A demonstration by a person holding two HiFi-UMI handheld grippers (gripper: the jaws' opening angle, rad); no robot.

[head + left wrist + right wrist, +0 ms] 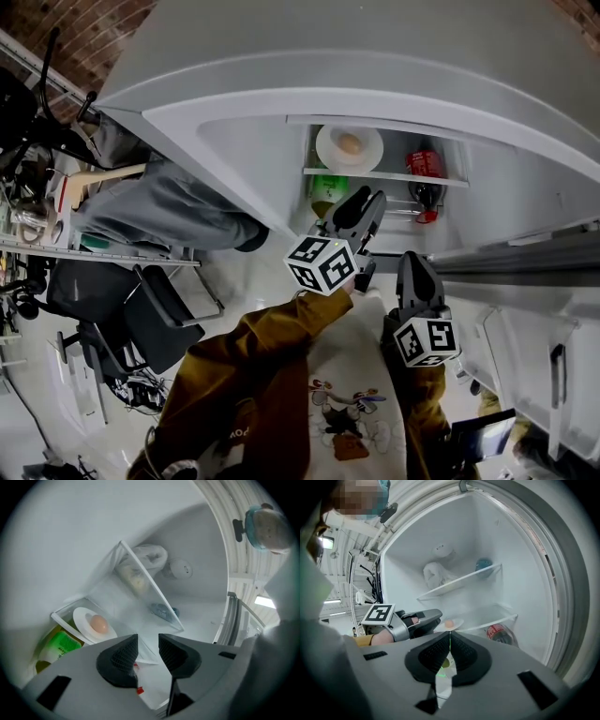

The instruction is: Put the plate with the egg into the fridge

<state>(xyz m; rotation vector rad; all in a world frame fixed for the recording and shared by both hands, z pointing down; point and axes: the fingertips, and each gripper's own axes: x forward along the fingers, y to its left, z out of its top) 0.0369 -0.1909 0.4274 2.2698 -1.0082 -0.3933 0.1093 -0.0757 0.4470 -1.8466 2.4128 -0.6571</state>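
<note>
- The plate (349, 148) with the egg (350, 143) sits on a glass shelf (384, 176) inside the open fridge (244, 150).
- It stands above a green bottle (327, 187) and to the left of a red can (427, 163), though that may be a bottle; the picture is too small to tell.
- The left gripper (361, 202) is at the fridge opening, just below and in front of the plate.
- In the left gripper view the plate lies up and to the left of the fingers (123, 654), not between them.
- In the right gripper view the left gripper's tips come close to the plate's rim, and no contact shows.
- The left fingers are spread a little, with only bare fridge interior in the gap; they hold nothing.
- The right gripper (414, 268) is lower and further out, well apart from the plate.
- Its fingers (436, 654) are pressed together down to a thin slit and pinch nothing.
</note>
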